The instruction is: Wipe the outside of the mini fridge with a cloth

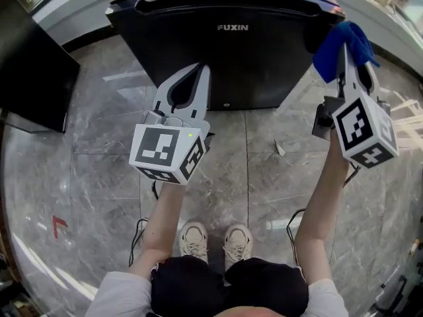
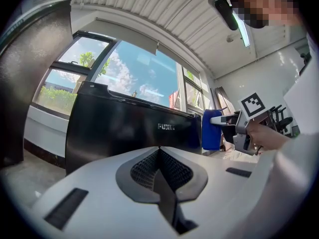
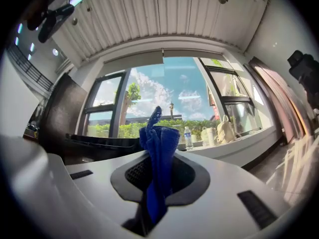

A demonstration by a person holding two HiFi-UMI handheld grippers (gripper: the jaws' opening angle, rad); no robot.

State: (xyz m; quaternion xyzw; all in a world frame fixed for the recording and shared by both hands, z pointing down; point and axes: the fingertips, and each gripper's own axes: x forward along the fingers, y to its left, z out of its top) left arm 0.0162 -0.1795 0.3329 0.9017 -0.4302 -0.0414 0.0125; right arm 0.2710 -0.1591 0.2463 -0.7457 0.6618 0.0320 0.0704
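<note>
My left gripper (image 1: 201,70), a pale grey two-jaw tool, is held low in front of the black box-shaped mini fridge (image 1: 231,51), which stands on the grey marble-patterned tile floor (image 1: 264,177) and bears white FUXIN lettering on its door. The left gripper view shows this gripper's jaws brought together, ribbed pads meeting along one line with nothing between them, and pointing at the fridge door. My right gripper (image 1: 345,48), of the same pale grey build, is raised at the fridge's upper right front corner with its jaws clamped on a crumpled deep-blue cloth (image 1: 338,50). In the right gripper view the cloth runs down through the gap between the pads and stands up above the jaw tips in a bunched fold. In the head view the cloth overlaps the fridge's right edge near the top, and in the left gripper view it hangs just beside that edge; whether cloth and fridge touch cannot be determined. A dark flat-fronted cabinet (image 1: 33,65) stands to the left of the fridge, apart from it. My light-coloured shoes (image 1: 215,242) rest on the floor, set back from the fridge door.
</note>
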